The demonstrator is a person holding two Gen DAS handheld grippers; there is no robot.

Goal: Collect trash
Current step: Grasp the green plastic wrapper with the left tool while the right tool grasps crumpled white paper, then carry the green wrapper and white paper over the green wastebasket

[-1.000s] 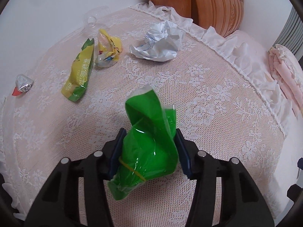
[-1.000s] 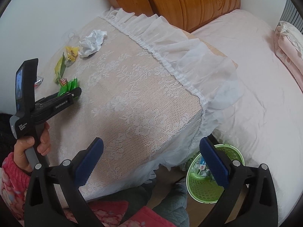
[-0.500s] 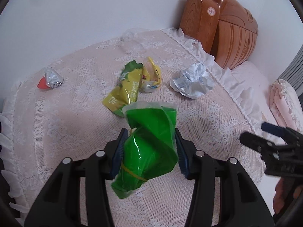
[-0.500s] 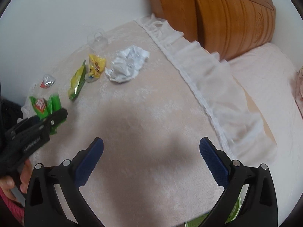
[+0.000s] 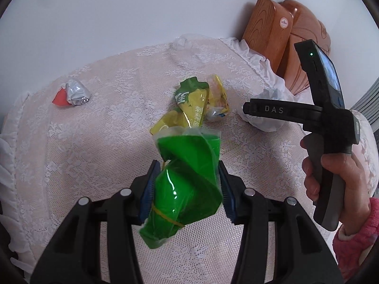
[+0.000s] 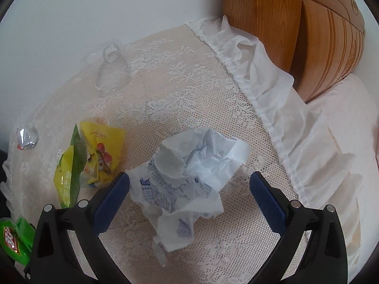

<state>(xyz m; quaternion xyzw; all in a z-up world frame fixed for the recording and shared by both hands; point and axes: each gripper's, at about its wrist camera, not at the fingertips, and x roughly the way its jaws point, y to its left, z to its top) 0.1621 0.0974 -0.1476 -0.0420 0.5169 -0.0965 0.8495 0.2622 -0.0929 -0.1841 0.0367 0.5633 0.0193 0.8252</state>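
Note:
My left gripper is shut on a green plastic wrapper and holds it above the lace-covered table. My right gripper is open, its jaws on either side of a crumpled white paper wrapper lying on the table. A yellow-green snack bag and a yellow cartoon wrapper lie to the left of it. A foil wrapper with a red corner lies at the far left. The right gripper also shows in the left wrist view, over the white wrapper.
A clear plastic bottle lies near the wall at the back of the table. A wooden headboard stands at the back right. A frilled cloth edge hangs beside a pink bed.
My right gripper has swung from the floor-side basket over the table and come down around the white wrapper. My left gripper has drawn back with the green wrapper still held.

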